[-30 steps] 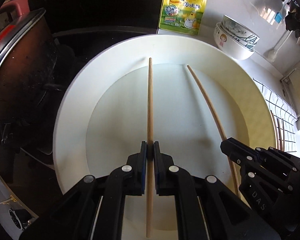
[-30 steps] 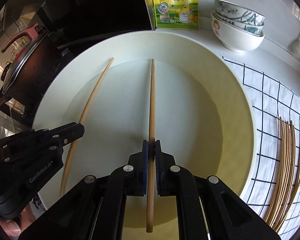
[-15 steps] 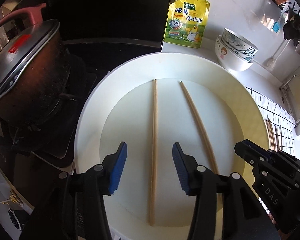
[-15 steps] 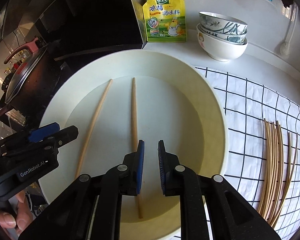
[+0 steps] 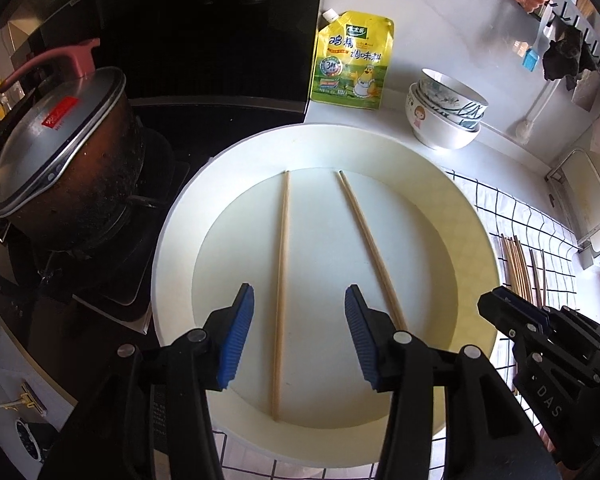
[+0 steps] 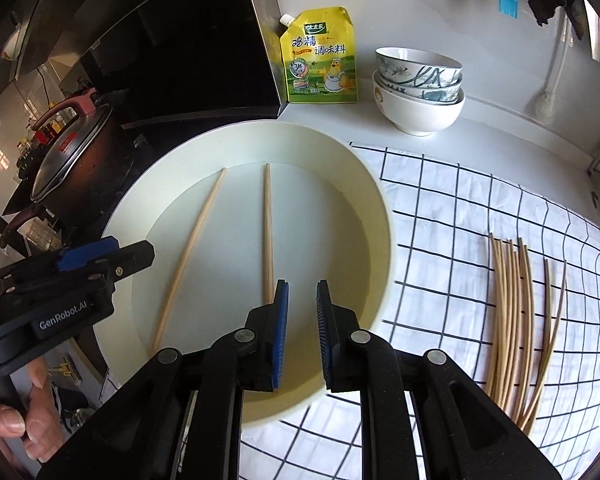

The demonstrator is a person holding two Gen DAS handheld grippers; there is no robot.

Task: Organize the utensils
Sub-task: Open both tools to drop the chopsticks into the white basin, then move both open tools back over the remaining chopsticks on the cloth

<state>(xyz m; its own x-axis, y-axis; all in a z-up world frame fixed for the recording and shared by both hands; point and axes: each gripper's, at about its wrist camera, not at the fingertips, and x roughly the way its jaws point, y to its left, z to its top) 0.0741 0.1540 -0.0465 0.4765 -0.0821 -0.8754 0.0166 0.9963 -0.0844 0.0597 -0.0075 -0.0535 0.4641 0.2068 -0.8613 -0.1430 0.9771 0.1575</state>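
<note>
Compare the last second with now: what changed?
Both hand-held grippers, left and right, released a chopstick each, opened and pulled back. Left chopstick and right chopstick now lie apart in the plate. Pouch, bowls and pot stayed put.

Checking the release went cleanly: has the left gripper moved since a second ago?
Yes. The left gripper has opened and backed away from the plate; its chopstick now lies free between the jaws.

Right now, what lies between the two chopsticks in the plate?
Only bare plate floor separates the left chopstick and right chopstick; both wrist views show it.
</note>
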